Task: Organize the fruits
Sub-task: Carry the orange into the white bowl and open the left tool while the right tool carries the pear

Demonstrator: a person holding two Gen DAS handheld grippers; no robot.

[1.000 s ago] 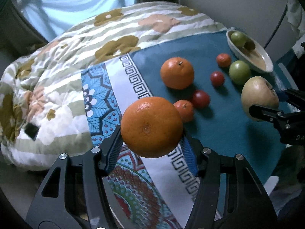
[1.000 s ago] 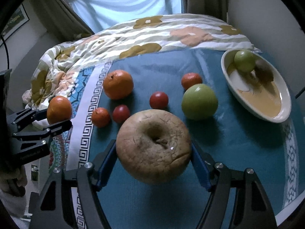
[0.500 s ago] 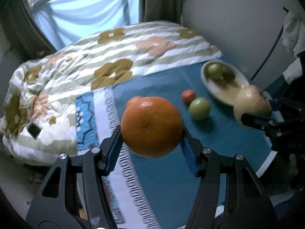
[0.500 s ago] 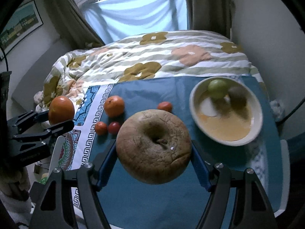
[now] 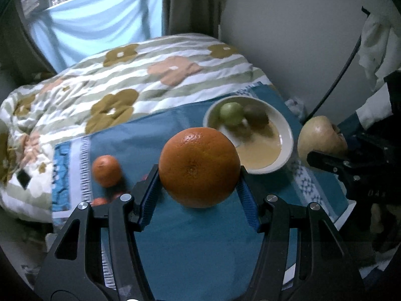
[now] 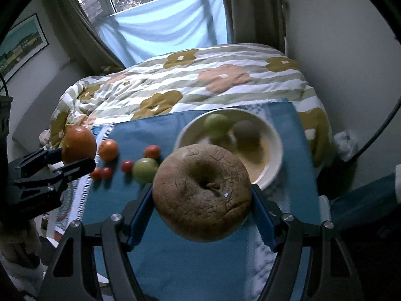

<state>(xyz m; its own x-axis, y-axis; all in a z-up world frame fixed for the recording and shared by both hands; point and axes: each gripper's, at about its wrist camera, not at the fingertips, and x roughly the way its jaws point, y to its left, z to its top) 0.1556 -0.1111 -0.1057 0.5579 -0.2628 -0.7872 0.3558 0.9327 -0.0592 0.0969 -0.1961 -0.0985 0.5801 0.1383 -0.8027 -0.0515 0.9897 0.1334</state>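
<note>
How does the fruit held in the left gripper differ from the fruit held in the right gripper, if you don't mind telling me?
The orange in the left gripper is bright and smooth-skinned; the brown apple-like fruit in the right gripper is dull, tan and cracked. The orange is rounder; the brown fruit is squatter, with a sunken stem pit facing its camera. Both are clamped between blue pads, above the blue cloth.

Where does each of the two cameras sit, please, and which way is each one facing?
Left wrist: on the left tool, angled down along its fingers at the orange it grips; beyond, the bowl on the blue cloth; the right tool shows at the right edge.
Right wrist: on the right tool, angled down at the brown wrinkled fruit it grips; the left tool shows at the left edge.
Shared: bowl, cloth, flowered quilt, both held fruits.
</note>
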